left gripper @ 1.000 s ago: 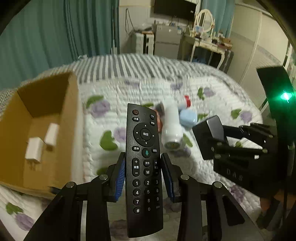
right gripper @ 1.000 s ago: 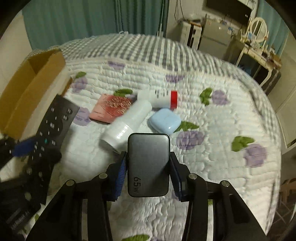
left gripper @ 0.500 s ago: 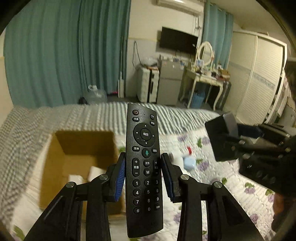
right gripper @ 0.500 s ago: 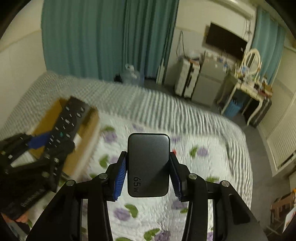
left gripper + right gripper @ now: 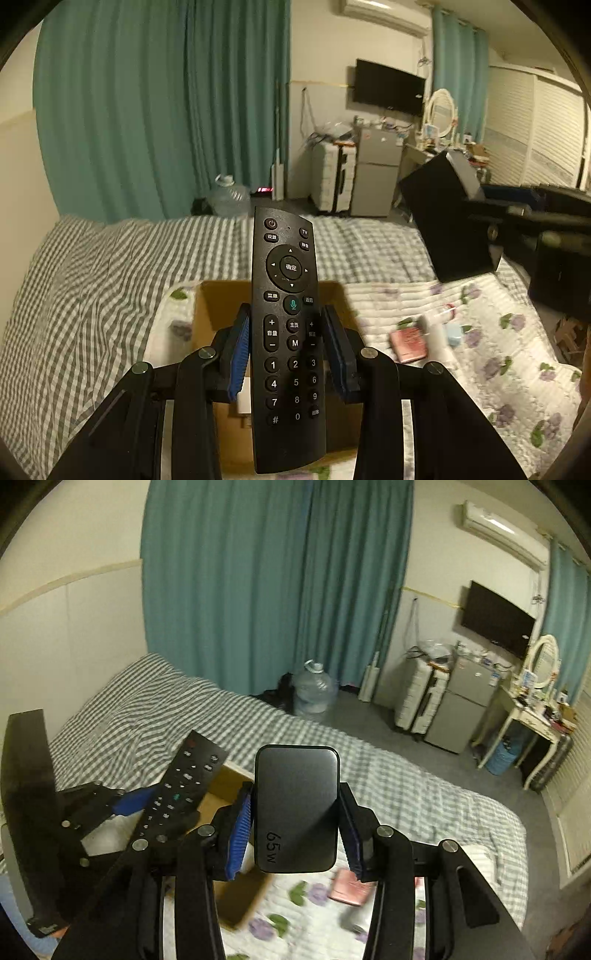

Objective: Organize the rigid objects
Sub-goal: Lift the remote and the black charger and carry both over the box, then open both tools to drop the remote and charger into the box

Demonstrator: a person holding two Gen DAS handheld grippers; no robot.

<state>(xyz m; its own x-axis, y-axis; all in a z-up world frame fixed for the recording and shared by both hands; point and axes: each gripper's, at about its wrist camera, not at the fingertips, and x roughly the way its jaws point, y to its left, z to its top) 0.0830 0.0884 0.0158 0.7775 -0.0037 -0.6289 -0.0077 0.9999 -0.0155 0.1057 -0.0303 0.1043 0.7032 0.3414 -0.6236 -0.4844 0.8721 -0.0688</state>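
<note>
Left wrist view: left gripper [image 5: 286, 354] clamps a black remote [image 5: 289, 332] between its blue pads, held upright above the open cardboard box [image 5: 221, 306] on the floral quilt [image 5: 480, 332]; a red packet [image 5: 408, 344] and a light blue case [image 5: 455, 333] lie to the right. Right wrist view: right gripper [image 5: 295, 830] is closed on a dark grey charger [image 5: 296, 808] marked 65w, raised over the bed [image 5: 388, 775], beside the box [image 5: 240, 893] and the remote [image 5: 177, 794].
</note>
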